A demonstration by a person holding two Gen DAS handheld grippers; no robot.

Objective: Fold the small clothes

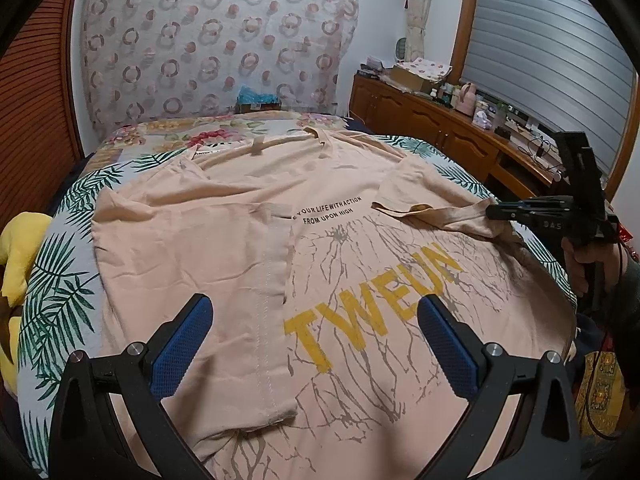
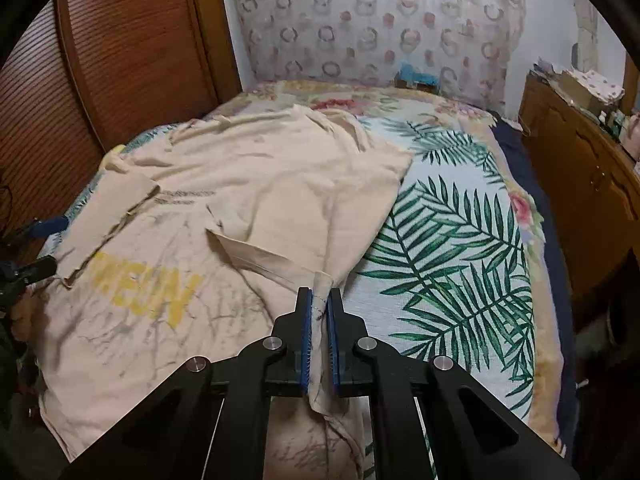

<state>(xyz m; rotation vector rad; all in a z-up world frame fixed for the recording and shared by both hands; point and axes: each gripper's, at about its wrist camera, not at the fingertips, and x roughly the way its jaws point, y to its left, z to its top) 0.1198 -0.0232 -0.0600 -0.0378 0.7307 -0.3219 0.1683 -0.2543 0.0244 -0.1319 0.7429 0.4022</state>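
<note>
A peach T-shirt with yellow letters lies spread on the bed, its left side folded over the front. It also shows in the right wrist view. My left gripper is open and empty, hovering above the shirt's lower part. My right gripper is shut on a bunched edge of the shirt's right side and holds it lifted; in the left wrist view the right gripper pinches the cloth near the right sleeve.
The bed has a palm-leaf cover. A yellow plush toy lies at the bed's left edge. A wooden cabinet with clutter stands on the right, a slatted wooden door on the left.
</note>
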